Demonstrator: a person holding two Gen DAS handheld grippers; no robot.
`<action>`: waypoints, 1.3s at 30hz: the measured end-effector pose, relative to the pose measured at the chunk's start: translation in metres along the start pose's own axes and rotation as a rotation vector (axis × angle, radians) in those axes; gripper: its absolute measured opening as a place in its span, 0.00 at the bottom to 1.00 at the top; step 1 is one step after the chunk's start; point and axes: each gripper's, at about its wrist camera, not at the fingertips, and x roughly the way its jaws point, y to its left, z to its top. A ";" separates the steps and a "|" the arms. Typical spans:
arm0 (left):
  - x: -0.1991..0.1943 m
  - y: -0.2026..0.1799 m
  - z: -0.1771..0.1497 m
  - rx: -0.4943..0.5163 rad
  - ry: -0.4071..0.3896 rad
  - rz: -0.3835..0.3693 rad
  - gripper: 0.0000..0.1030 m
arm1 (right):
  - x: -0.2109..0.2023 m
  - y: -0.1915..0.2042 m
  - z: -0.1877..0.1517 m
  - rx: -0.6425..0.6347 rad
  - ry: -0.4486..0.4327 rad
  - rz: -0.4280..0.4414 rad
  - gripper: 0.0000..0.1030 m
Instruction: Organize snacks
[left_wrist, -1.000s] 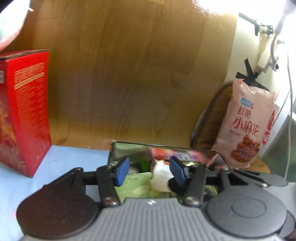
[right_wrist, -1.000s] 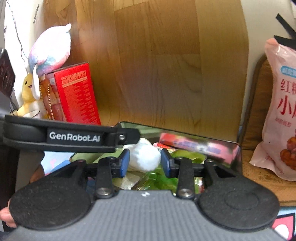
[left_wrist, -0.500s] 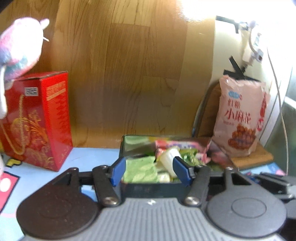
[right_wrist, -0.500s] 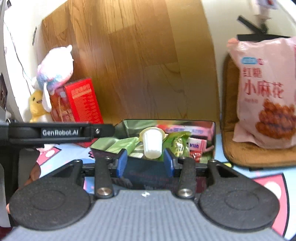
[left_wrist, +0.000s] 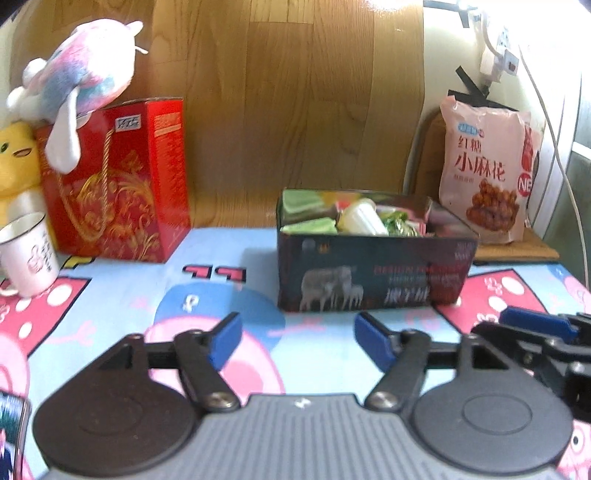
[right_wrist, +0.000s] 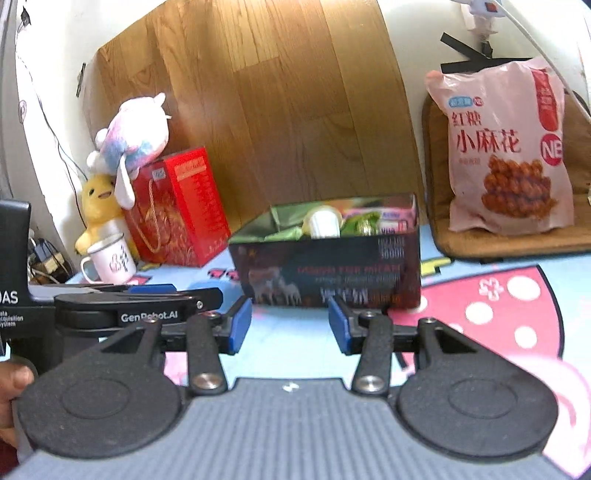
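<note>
Left wrist view: the left gripper (left_wrist: 297, 341) hangs over the cartoon cloth (left_wrist: 229, 258) with its blue fingers (left_wrist: 225, 338) spread wide and nothing between them. They touch nothing. Past the fingertips, a little to the right, stands the dark tin (left_wrist: 373, 280), open at the top. Inside it lie a white cup (left_wrist: 360, 219), green packets (left_wrist: 314, 225) and other wrapped snacks, too blurred to name. Far right, a pink bag (left_wrist: 487, 170) leans upright on a brown mat (left_wrist: 517, 251). Far left stands a red box (left_wrist: 118, 181) with a plush (left_wrist: 77, 85) on top, a yellow toy (left_wrist: 14, 158) beside it and a mug (left_wrist: 27, 254) nearer. At the right edge the right gripper (left_wrist: 535, 325) shows from the side.

Right wrist view: the right gripper (right_wrist: 290, 325) also has its fingers (right_wrist: 238, 326) parted, holding nothing and clear of the cloth (right_wrist: 480, 314). The tin (right_wrist: 332, 277) sits just beyond the fingertips, centred, with the cup (right_wrist: 325, 223) and packets (right_wrist: 288, 232) showing above its rim. The bag (right_wrist: 506, 147) stands far right on the mat (right_wrist: 517, 243). The box (right_wrist: 181, 206), plush (right_wrist: 133, 136), toy (right_wrist: 98, 206) and mug (right_wrist: 110, 258) group at far left. The left gripper (right_wrist: 147, 295) crosses the left side, near the right gripper's left finger.
</note>
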 end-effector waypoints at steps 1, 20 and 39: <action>-0.003 -0.001 -0.004 0.003 0.000 0.005 0.74 | -0.003 0.002 -0.003 0.002 0.005 -0.002 0.48; -0.045 -0.026 -0.048 0.110 0.015 0.130 1.00 | -0.053 0.011 -0.051 0.110 0.050 -0.027 0.79; -0.062 -0.050 -0.068 0.159 0.007 0.153 1.00 | -0.077 0.004 -0.078 0.165 0.054 -0.060 0.84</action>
